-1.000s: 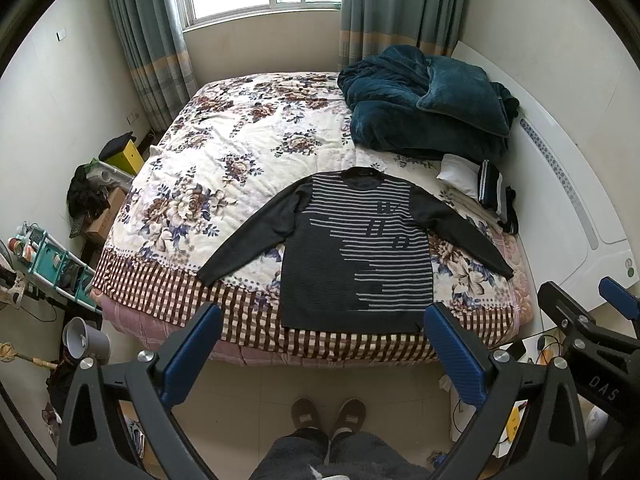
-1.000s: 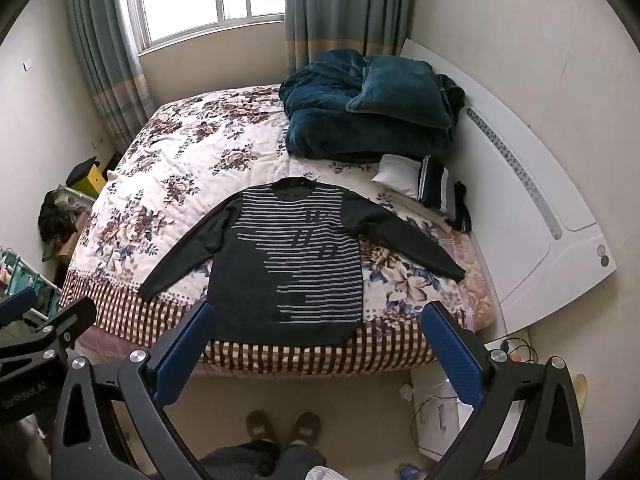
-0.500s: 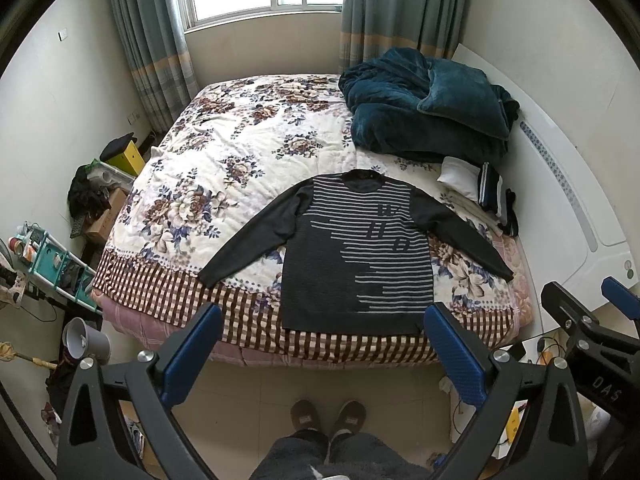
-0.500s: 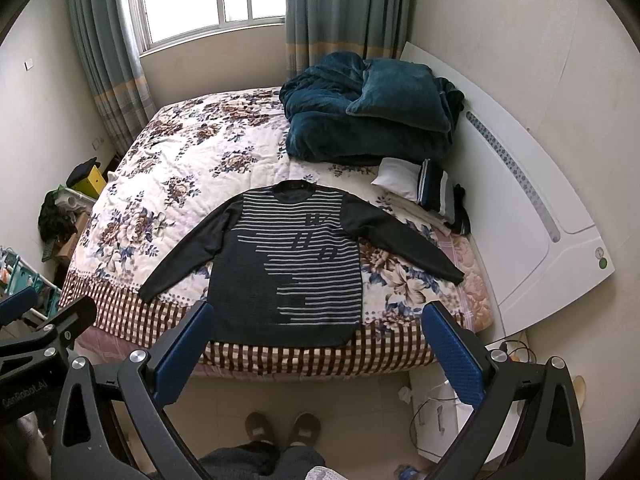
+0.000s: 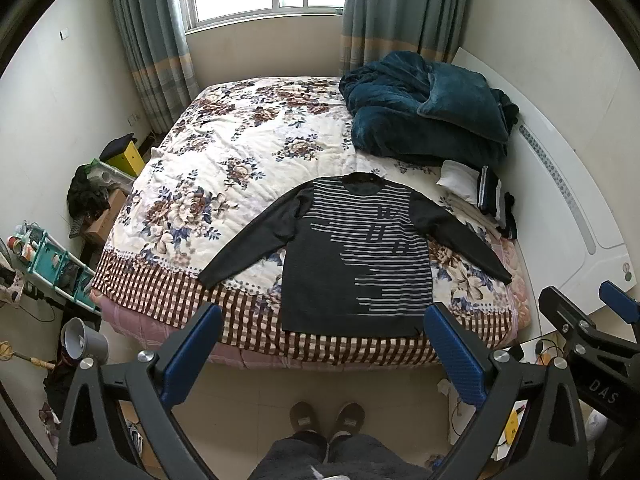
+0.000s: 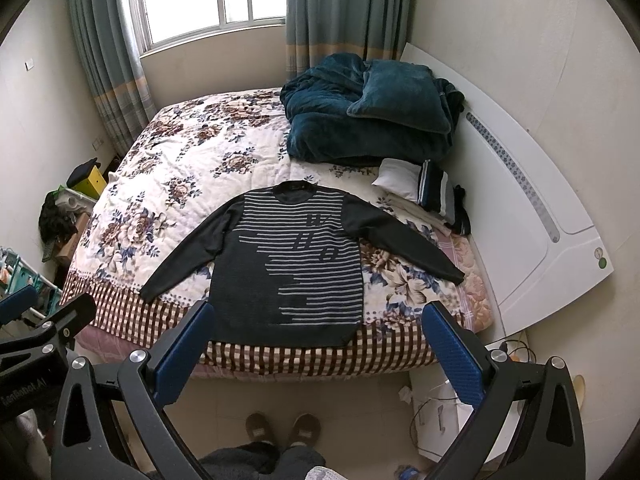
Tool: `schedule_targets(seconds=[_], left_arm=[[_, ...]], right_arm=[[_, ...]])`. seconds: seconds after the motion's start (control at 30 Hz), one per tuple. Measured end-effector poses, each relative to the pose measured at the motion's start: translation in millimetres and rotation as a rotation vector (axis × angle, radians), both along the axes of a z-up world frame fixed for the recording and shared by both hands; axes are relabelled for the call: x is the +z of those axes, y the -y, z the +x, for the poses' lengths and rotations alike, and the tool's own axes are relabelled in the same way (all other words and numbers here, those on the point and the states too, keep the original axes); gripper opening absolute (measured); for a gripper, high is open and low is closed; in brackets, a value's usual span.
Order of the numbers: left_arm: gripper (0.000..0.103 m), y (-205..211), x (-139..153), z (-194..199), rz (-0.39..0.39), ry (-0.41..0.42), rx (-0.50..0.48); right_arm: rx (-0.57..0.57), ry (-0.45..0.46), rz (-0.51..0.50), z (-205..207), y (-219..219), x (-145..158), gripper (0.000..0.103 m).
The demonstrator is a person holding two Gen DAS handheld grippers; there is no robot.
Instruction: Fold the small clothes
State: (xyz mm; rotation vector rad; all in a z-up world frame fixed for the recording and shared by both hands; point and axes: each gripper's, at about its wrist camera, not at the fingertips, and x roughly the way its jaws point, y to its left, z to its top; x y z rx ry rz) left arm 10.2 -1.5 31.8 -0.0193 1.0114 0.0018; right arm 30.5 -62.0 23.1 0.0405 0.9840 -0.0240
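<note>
on the bed (image 5: 256, 148), near its close edge, lies the dark striped sweater (image 5: 356, 256), spread flat with the front up. its collar points away from you toward the window and its hem lies on the checked border of the floral quilt (image 5: 224, 184), so the long axis of the body goes from you to the window, and the two sleeves go out to both sides and slant down toward you. your left gripper (image 5: 324, 354) is wide open, its blue fingers (image 5: 192, 356) far apart, and it holds nothing and touches nothing; it hangs above the floor before the bed. your right gripper (image 6: 316, 354) is the same, wide open and with nothing between its pads. the left wrist view shows the right gripper at its right edge and a grey bucket (image 5: 84, 340) on the floor at the left. the right wrist view shows the left gripper at its left edge. both views show the teal blanket (image 6: 372, 116) heaped at the far right of the bed, well apart from the sweater, and your slippers (image 6: 282, 428) on the floor.
</note>
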Motion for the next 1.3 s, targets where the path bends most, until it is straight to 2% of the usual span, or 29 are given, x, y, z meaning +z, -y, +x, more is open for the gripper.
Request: schedule_targets(seconds=[0.7, 1.3], left_arm=[[0.103, -3.1, 1.3, -1.2, -0.001, 0.008, 0.002], [0.103, -3.8, 2.3, 7.3, -0.003, 0.002, -0.006]], right_arm=[[-0.003, 0.005, 0.004, 1.2, 0.6, 7.7, 0.103], [-0.003, 0.005, 0.003, 1.4, -4.5, 0.0, 0.103]])
